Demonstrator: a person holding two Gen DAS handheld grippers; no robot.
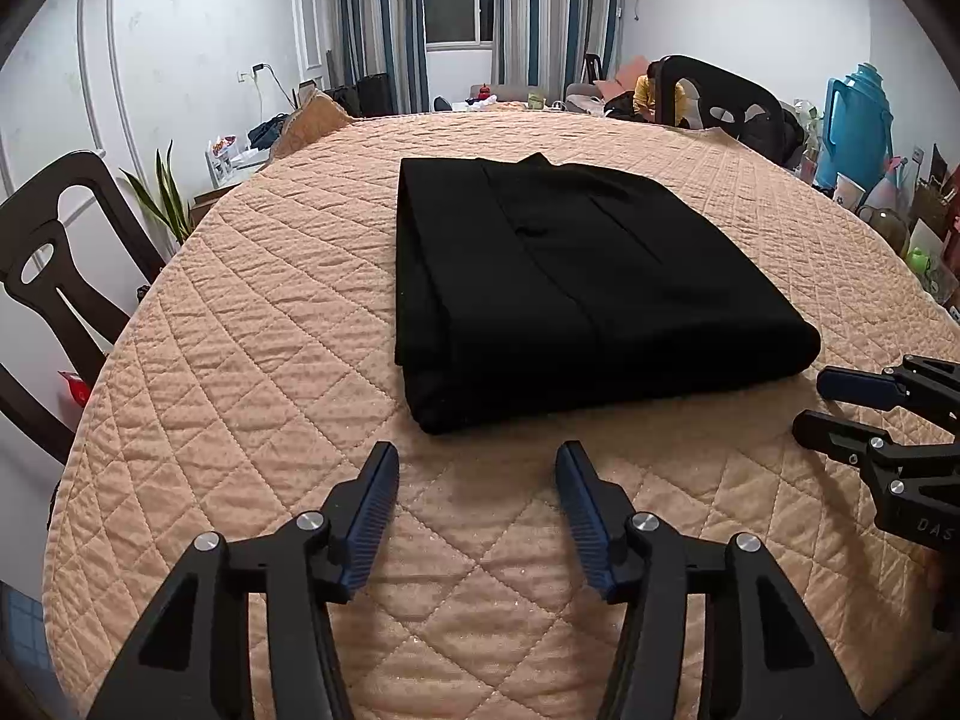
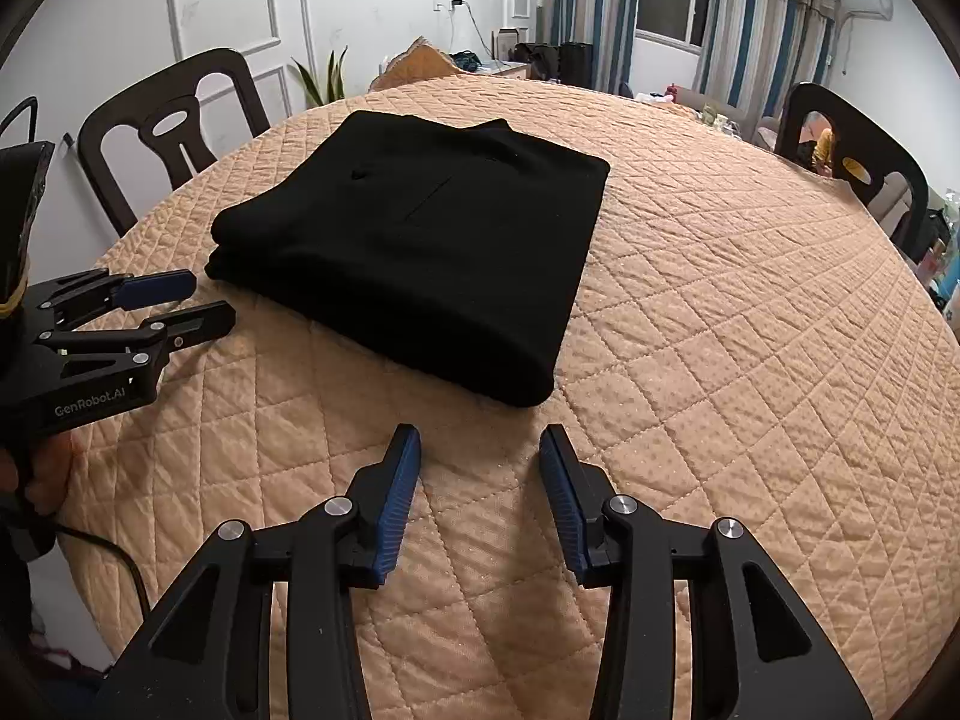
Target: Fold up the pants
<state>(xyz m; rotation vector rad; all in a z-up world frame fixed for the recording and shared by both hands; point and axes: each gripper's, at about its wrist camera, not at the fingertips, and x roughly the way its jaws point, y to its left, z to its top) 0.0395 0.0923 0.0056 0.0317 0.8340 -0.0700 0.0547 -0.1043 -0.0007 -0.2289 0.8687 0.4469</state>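
Black pants point(image 1: 576, 288) lie folded into a thick flat rectangle on the peach quilted table cover point(image 1: 270, 360); they also show in the right wrist view point(image 2: 420, 240). My left gripper point(image 1: 477, 459) is open and empty, just short of the stack's near edge; it shows from the side in the right wrist view point(image 2: 207, 300). My right gripper point(image 2: 480, 441) is open and empty, just short of the stack's near corner; it shows at the right edge of the left wrist view point(image 1: 810, 402). Neither gripper touches the pants.
Dark wooden chairs stand at the table's left point(image 1: 54, 276) and far right point(image 2: 852, 156). A plant point(image 1: 162, 192) is behind the left chair. A blue thermos point(image 1: 858, 120) and clutter sit at the far right. A person in yellow point(image 1: 651, 93) sits beyond the table.
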